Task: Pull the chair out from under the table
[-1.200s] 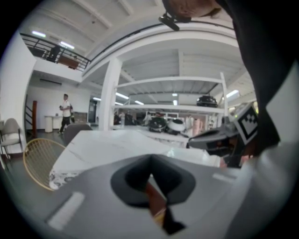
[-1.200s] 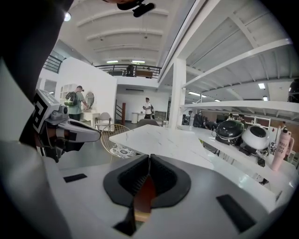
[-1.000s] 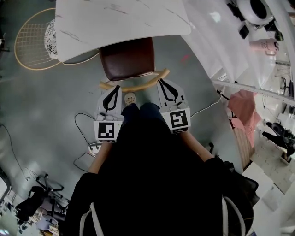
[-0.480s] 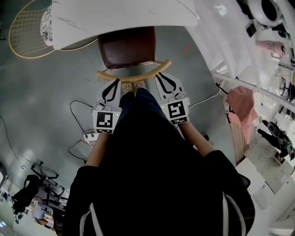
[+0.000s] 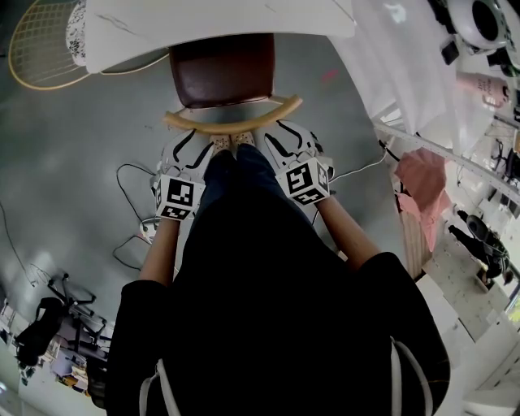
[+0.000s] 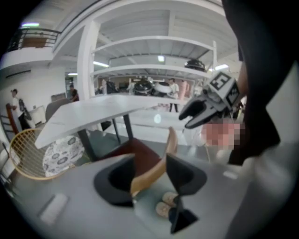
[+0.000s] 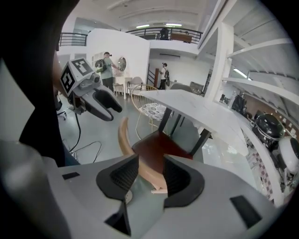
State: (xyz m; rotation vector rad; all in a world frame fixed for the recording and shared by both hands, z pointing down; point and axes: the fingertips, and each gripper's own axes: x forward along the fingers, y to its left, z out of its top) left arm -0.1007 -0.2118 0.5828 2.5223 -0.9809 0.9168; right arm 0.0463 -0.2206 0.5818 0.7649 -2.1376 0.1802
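The chair (image 5: 223, 69), with a smooth maroon padded seat and a curved pale wooden backrest (image 5: 231, 123), stands at 12 o'clock from the person, its seat partly under the white marbled table (image 5: 219, 20). The left gripper (image 5: 188, 145) at the rail's 7 o'clock end and the right gripper (image 5: 286, 136) at its 5 o'clock end both have their jaws opening, with the rail loose between them. A second ago both pairs of jaws looked narrow; now they are splayed. A gold wire chair (image 5: 41, 49) sits at 11 o'clock.

Chair (image 5: 223, 71) half under table (image 5: 203, 20)
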